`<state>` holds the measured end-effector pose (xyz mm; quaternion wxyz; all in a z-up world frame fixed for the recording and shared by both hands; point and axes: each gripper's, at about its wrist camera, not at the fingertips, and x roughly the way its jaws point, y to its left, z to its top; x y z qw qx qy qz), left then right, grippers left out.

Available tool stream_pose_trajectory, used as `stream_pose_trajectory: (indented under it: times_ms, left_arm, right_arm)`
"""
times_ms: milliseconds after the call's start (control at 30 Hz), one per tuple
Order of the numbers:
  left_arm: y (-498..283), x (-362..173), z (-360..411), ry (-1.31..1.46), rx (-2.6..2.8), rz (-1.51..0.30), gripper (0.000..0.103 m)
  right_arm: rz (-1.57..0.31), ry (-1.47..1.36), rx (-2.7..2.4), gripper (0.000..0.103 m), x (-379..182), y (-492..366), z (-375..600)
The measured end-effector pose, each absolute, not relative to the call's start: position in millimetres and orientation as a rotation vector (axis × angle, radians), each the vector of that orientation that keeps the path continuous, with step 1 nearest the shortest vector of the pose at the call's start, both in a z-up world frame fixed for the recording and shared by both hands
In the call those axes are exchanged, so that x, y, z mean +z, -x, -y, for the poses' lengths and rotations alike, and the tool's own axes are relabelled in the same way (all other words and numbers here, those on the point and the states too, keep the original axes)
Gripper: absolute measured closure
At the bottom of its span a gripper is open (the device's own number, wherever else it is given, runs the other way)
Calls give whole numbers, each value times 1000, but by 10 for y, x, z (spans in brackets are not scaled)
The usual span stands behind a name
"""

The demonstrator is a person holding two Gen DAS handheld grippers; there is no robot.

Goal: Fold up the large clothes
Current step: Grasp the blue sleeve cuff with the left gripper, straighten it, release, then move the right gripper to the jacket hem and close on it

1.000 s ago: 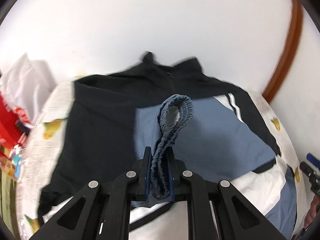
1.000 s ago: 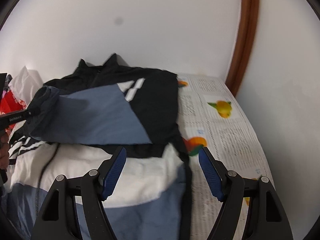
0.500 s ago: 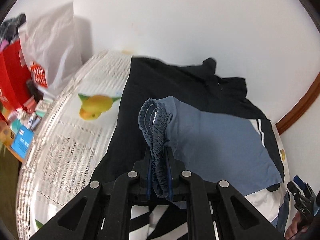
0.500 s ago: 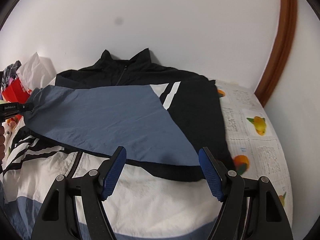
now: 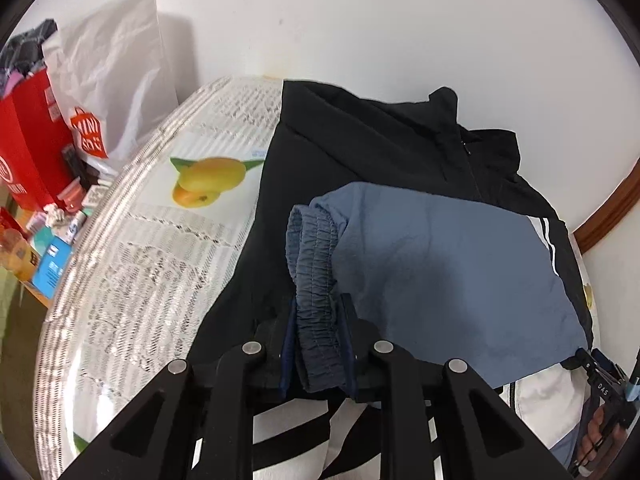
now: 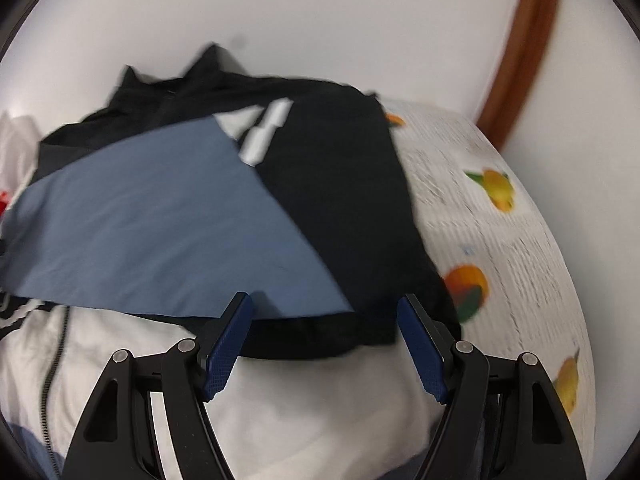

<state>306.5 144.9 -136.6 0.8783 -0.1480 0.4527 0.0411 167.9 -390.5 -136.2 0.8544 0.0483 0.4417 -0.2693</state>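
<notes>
A black, blue and white track jacket [image 5: 380, 152] lies spread on the table, collar toward the wall. Its blue sleeve [image 5: 452, 264] is folded across the black chest. My left gripper [image 5: 318, 320] is shut on the sleeve's elastic cuff [image 5: 314, 248], held just above the jacket's left side. My right gripper [image 6: 326, 320] is open and empty, low over the jacket's black and white front [image 6: 320, 380], near its right edge. The sleeve also shows in the right wrist view [image 6: 160, 220]. The right gripper shows at the left wrist view's lower right edge [image 5: 604, 384].
The table wears a newsprint cloth with fruit pictures [image 5: 160, 240], [image 6: 500, 220]. A red bag [image 5: 28, 152], a white shopping bag [image 5: 116, 80] and small boxes [image 5: 52, 264] stand off the table's left. A white wall and brown door frame [image 6: 524, 52] lie behind.
My left gripper has carried the cuff leftward across the jacket, laying the blue sleeve flat over the chest. My right gripper has moved down and closer to the jacket's front; it stays open.
</notes>
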Motion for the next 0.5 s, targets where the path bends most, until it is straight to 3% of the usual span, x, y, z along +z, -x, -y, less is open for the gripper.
stream_pose_trajectory:
  times_ms: [500]
  left_arm:
    - [-2285, -985, -1419, 225, 77, -874, 84]
  right_arm:
    - [-781, -91, -623, 30, -820, -547, 3851]
